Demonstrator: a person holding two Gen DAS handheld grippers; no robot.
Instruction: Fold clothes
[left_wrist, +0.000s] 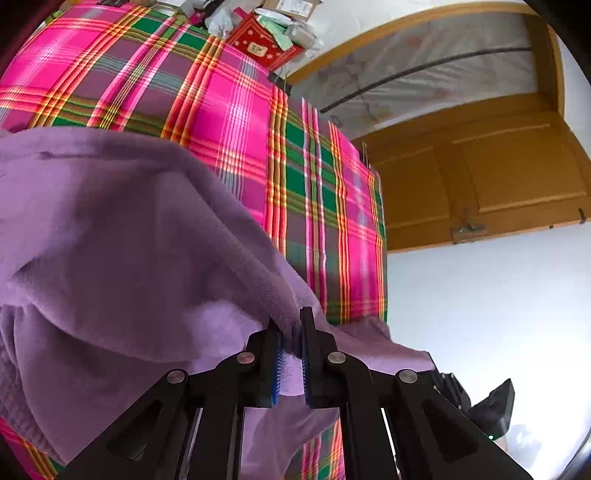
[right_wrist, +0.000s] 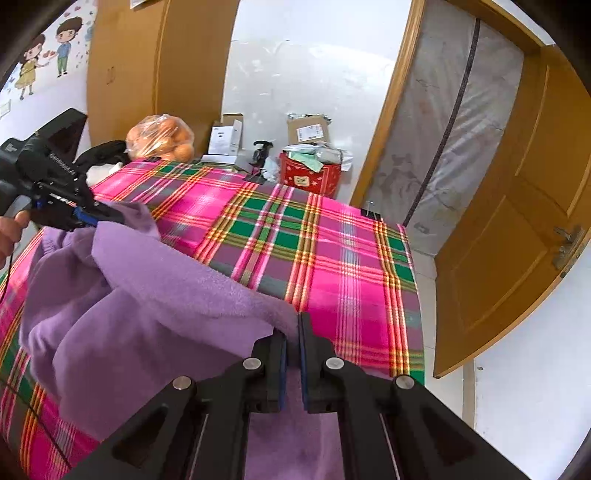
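Both tools (left_wrist: 291, 332) (right_wrist: 293, 328) pinch purple fleece (right_wrist: 166, 295), its shape hidden in folds

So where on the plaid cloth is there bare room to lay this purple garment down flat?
The purple fleece garment hangs from both tools. Bare plaid cloth stretches ahead of the right tool, out to the edge by the door. The far end is crowded: red box, bag of oranges, cartons.

Bright, even daylight, soft shadows (fisheye bending and dark corners).
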